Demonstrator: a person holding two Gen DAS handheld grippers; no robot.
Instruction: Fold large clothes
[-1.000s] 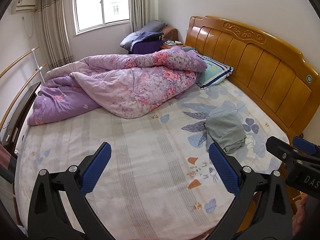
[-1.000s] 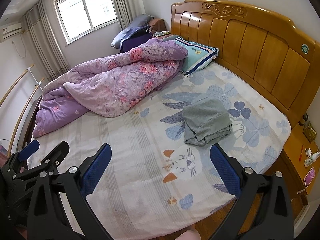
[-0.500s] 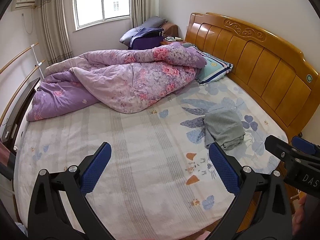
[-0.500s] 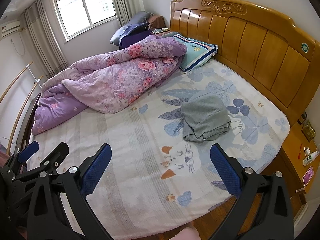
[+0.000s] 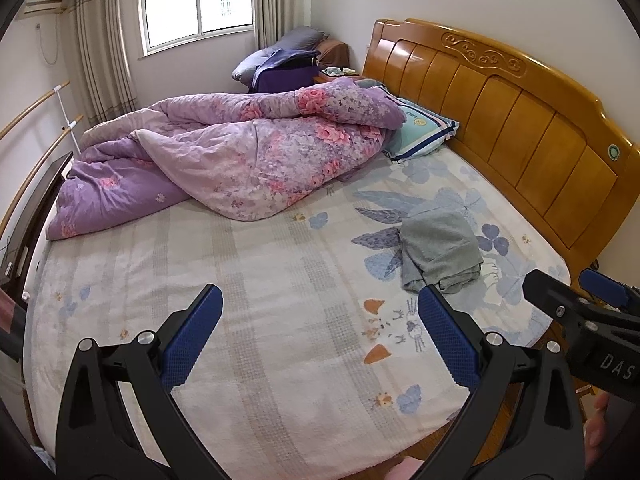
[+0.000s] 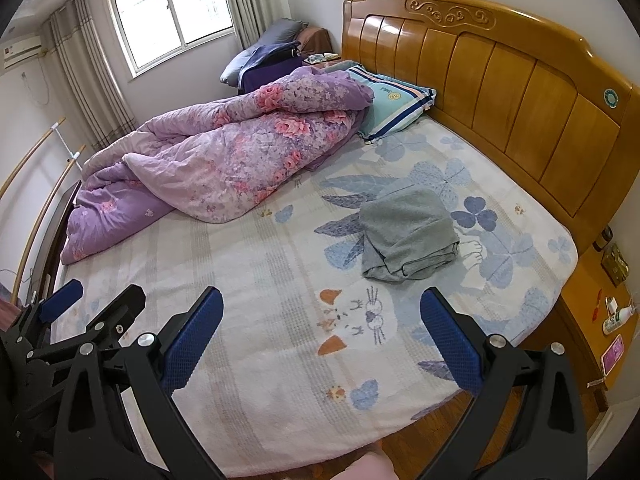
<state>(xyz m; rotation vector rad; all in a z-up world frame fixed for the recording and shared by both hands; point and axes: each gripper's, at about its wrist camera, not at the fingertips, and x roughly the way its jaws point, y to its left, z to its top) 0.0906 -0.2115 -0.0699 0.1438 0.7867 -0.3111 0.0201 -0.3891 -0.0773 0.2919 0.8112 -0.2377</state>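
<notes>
grey garment [image 6: 408,236] folded, lying on bed sheet [image 6: 280,320] near the headboard [image 6: 500,80] side.
both grippers above the near bed edge, well apart from the garment, holding nothing: left gripper [image 5: 320,340] jaws spread wide, right gripper [image 6: 322,340] jaws spread wide too. purple floral quilt [image 6: 224,164] bunched on the far half of the bed, striped pillow [image 6: 394,104] touching it by the headboard. nightstand [image 6: 600,300] beside bed at right.

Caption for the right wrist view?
Both grippers open above the bed; folded grey garment lies near the headboard.
</notes>
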